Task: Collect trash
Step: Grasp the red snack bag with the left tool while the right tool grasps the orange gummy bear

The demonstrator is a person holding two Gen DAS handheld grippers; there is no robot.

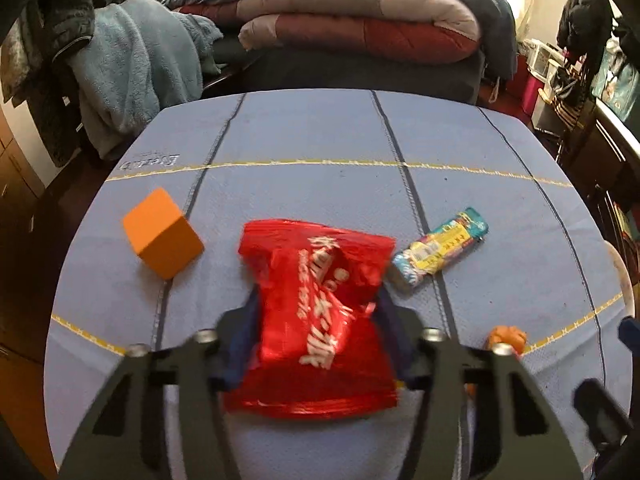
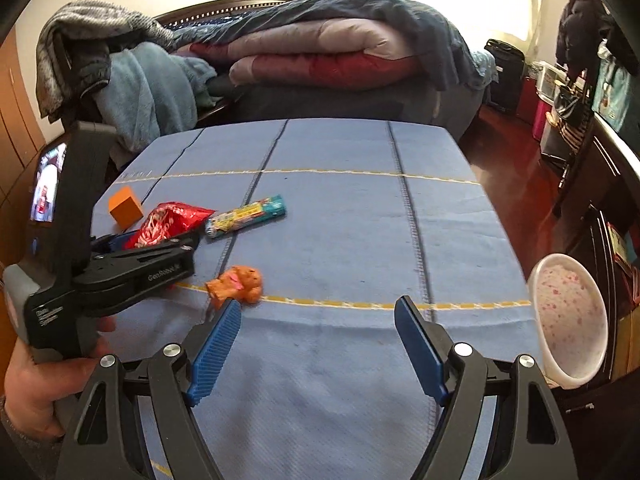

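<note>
We see the left hand-held gripper (image 1: pixel 316 344) pinching the red snack wrapper (image 1: pixel 320 312) on the blue-clothed surface (image 1: pixel 320 128) | right hand-held gripper (image 2: pixel 320 344) spread, nothing between its pads | crumpled orange wrapper (image 2: pixel 237 285) just beyond its left pad | candy tube wrapper (image 1: pixel 440 250) beside the red one

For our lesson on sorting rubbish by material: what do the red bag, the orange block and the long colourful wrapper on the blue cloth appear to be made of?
Red bag: thin plastic film, glossy; it crinkles and catches highlights.
Orange block: matt, flat faces, sharp edges; probably foam or painted wood, the look leaves it open.
Long colourful wrapper: printed plastic or foil film, slightly shiny and wrinkled.
</note>
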